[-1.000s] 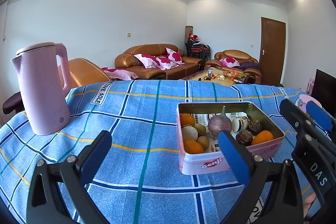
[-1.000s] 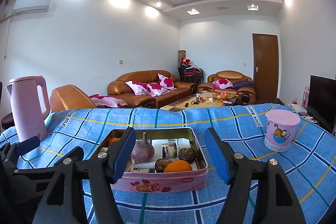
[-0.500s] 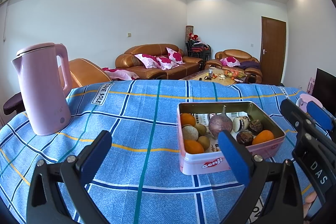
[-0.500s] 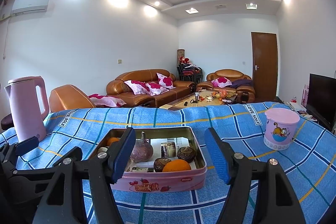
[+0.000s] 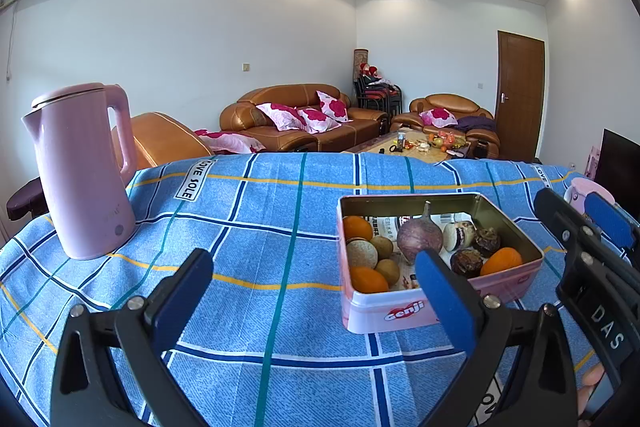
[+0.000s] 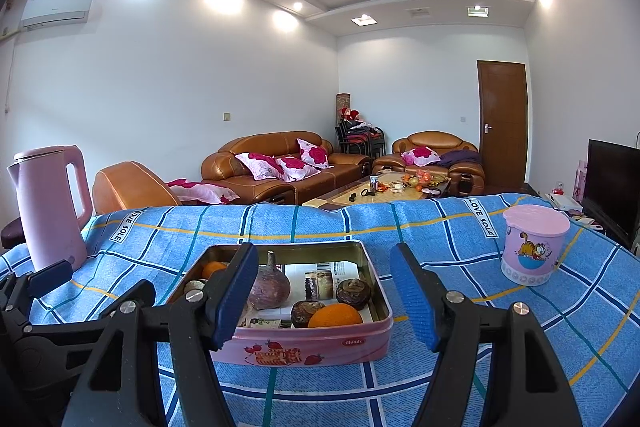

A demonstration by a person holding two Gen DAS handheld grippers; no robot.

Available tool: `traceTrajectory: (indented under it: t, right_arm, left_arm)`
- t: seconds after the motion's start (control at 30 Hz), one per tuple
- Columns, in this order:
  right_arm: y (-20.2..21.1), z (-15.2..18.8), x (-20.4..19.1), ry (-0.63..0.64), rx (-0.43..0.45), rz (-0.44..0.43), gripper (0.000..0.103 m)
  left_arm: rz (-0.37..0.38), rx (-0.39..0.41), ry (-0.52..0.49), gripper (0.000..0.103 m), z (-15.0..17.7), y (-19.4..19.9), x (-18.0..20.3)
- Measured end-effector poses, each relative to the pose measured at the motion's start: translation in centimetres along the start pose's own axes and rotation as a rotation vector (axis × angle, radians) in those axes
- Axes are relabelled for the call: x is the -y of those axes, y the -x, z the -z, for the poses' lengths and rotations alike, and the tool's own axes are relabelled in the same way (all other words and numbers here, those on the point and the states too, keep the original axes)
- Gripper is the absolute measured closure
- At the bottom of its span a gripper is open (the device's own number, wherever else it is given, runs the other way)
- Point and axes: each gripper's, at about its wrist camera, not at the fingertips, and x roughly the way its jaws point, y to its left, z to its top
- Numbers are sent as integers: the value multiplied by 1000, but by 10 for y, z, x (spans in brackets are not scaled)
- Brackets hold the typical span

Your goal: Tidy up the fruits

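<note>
A pink tin box (image 5: 404, 311) sits on the blue checked tablecloth (image 5: 260, 227) and holds oranges (image 5: 500, 261), a purple round root (image 5: 419, 237), brown kiwis (image 5: 386, 269) and dark round fruits (image 5: 466, 263). The tin also shows in the right wrist view (image 6: 304, 343) with an orange (image 6: 335, 315) at its front. My left gripper (image 5: 312, 287) is open and empty, to the left of the tin and nearer. My right gripper (image 6: 324, 291) is open and empty, just in front of the tin.
A pink kettle (image 5: 82, 171) stands at the table's left. A pink lidded cup (image 6: 534, 245) with a cartoon cat stands at the right. Beyond the table are brown sofas (image 6: 280, 163), a coffee table (image 6: 384, 187), a door and a TV (image 6: 612, 179).
The right wrist view has shifted slightly, with the tin a little lower in frame. The left gripper has barely moved. Both stay open.
</note>
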Motion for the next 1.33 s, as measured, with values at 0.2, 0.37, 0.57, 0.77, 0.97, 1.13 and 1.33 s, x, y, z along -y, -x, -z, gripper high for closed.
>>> traceTrajectory:
  t: [0.2, 0.37, 0.57, 0.77, 0.97, 1.13, 1.33]
  right_arm:
    - [0, 0, 0, 0, -1, 0, 33]
    - [0, 0, 1, -1, -2, 1, 33]
    - [0, 0, 1, -1, -1, 1, 33]
    - [0, 0, 1, -1, -2, 1, 33]
    - [0, 0, 2, -3, -5, 6, 33]
    - [1, 1, 2, -4, -7, 9, 33]
    - [1, 1, 3, -9, -7, 19, 33]
  left_arm:
    - [0, 0, 0, 0, 0, 0, 0]
    - [-1, 1, -2, 0, 0, 0, 0]
    - [-1, 0, -2, 0, 0, 0, 0]
    - [-12, -19, -1, 0, 1, -2, -1]
    - [-26, -27, -6, 0, 0, -3, -3]
    - [-21, -44, -2, 0, 0, -6, -6]
    - [-18, -51, 0, 0, 1, -6, -9]
